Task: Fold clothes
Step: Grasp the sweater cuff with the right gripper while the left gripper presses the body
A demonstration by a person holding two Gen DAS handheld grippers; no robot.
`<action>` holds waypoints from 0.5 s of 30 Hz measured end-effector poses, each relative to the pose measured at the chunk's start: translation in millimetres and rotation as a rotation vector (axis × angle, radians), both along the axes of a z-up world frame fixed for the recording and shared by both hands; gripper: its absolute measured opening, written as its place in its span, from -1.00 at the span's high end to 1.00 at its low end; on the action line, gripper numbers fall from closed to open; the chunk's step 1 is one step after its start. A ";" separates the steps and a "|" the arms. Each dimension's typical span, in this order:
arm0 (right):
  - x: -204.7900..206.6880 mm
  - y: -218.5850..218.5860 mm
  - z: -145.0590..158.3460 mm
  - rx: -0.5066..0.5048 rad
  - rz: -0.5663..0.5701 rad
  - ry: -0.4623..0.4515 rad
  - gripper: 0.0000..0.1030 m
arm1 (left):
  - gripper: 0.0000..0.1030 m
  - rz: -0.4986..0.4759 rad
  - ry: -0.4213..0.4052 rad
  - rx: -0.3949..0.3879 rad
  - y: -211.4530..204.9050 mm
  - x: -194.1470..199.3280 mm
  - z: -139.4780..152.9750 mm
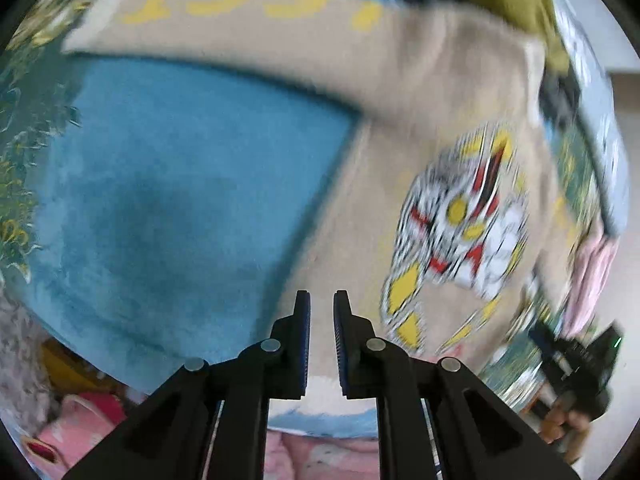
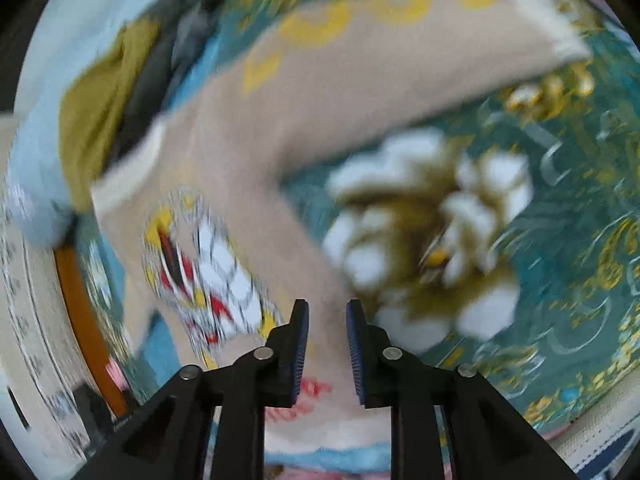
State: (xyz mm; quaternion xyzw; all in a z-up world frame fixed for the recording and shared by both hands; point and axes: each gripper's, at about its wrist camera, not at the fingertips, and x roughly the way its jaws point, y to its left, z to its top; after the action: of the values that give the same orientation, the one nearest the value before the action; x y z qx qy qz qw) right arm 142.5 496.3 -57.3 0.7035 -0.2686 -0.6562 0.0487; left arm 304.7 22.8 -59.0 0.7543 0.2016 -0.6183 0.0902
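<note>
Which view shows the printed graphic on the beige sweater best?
The left wrist view: the graphic on the beige sweater shows whole, though blurred. The right wrist view shows it smeared, its lower edge behind a finger.

a teal bedspread (image 2: 560, 240) with gold swirls and a large white flower (image 2: 424, 240) covers the bed, a plain blue blanket (image 1: 180, 200) lying over it. an orange-brown edge (image 2: 84, 320) borders pale floor (image 2: 28, 320).
</note>
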 end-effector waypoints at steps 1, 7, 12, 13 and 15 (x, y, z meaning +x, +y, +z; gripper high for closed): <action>-7.5 14.7 4.3 -0.002 -0.041 0.014 0.51 | 0.64 0.031 0.015 -0.007 -5.9 -3.4 6.7; -20.8 139.4 2.2 -0.043 -0.553 0.064 0.25 | 0.33 0.305 0.099 -0.020 -49.1 -14.1 41.4; -11.4 201.6 -25.8 -0.117 -0.946 0.031 0.23 | 0.32 0.502 0.095 -0.017 -76.8 -24.3 47.9; -12.9 208.8 -29.7 -0.105 -0.982 0.025 0.19 | 0.32 0.503 0.092 -0.019 -75.7 -24.8 46.8; -17.7 218.0 -36.0 -0.081 -1.018 0.012 0.13 | 0.32 0.505 0.085 -0.022 -73.5 -25.9 44.7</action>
State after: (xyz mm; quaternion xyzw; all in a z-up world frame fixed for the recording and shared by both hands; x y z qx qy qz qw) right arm 124.8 714.3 -93.3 0.4772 -0.6021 -0.5899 -0.2483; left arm 278.9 -50.8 -14.3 0.6523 0.3808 -0.6093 0.2414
